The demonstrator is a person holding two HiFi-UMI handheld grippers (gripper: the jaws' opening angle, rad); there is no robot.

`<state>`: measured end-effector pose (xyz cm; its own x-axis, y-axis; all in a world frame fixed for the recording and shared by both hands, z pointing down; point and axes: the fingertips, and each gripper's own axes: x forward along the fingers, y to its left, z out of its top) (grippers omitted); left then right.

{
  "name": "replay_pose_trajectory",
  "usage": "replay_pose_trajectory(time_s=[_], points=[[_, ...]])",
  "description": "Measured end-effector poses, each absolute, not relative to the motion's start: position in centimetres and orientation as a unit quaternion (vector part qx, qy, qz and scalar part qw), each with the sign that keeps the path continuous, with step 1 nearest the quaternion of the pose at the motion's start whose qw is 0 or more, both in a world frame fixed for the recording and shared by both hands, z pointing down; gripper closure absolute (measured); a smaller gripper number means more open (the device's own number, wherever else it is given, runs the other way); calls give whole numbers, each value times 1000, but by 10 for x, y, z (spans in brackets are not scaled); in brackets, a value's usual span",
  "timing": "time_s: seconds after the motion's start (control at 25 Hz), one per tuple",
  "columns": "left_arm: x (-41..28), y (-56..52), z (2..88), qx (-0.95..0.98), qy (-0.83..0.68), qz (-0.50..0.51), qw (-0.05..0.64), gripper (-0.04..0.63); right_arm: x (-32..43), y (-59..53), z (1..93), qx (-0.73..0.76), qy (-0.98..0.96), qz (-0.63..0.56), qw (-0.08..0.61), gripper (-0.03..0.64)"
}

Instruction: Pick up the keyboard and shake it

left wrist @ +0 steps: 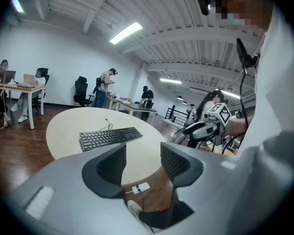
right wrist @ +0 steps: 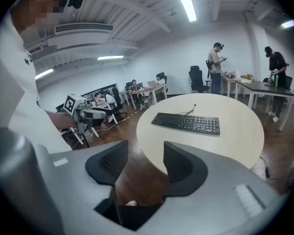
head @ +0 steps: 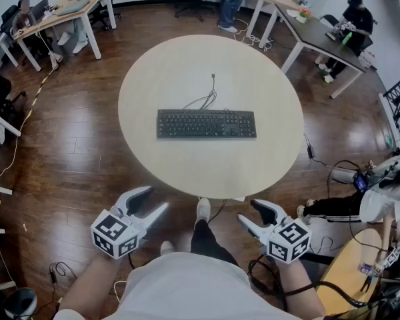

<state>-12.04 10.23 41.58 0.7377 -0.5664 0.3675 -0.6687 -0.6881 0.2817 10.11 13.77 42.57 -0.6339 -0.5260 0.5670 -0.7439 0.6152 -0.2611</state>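
- Keyboard (head: 207, 123) lies flat, centred on the counter (head: 187, 72), cable (head: 210, 97) seemingly loose behind it.
- Left tongs (head: 155, 199) off the counter's near edge, jaws apart, empty.
- Right tongs (head: 247, 211) there too, apart, empty.

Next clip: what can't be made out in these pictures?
Key legends on the keyboard: too small, every view.
Its underside: lies against the table, every view.
Plug type on the cable: too small, head view.
Base of the table: covered by its top, head view.
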Motion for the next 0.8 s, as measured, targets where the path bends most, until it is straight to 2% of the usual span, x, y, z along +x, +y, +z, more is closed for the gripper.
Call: replay_pose_trajectory(time_s=[0.44,0.8], points=[[-96,-16,425,876,-406,153,210,380,177,-9,456,318,-875,255,263,385],[-143,-72,502,826,-430,202,302,373,217,-79,516,329,-842,320,283,382]])
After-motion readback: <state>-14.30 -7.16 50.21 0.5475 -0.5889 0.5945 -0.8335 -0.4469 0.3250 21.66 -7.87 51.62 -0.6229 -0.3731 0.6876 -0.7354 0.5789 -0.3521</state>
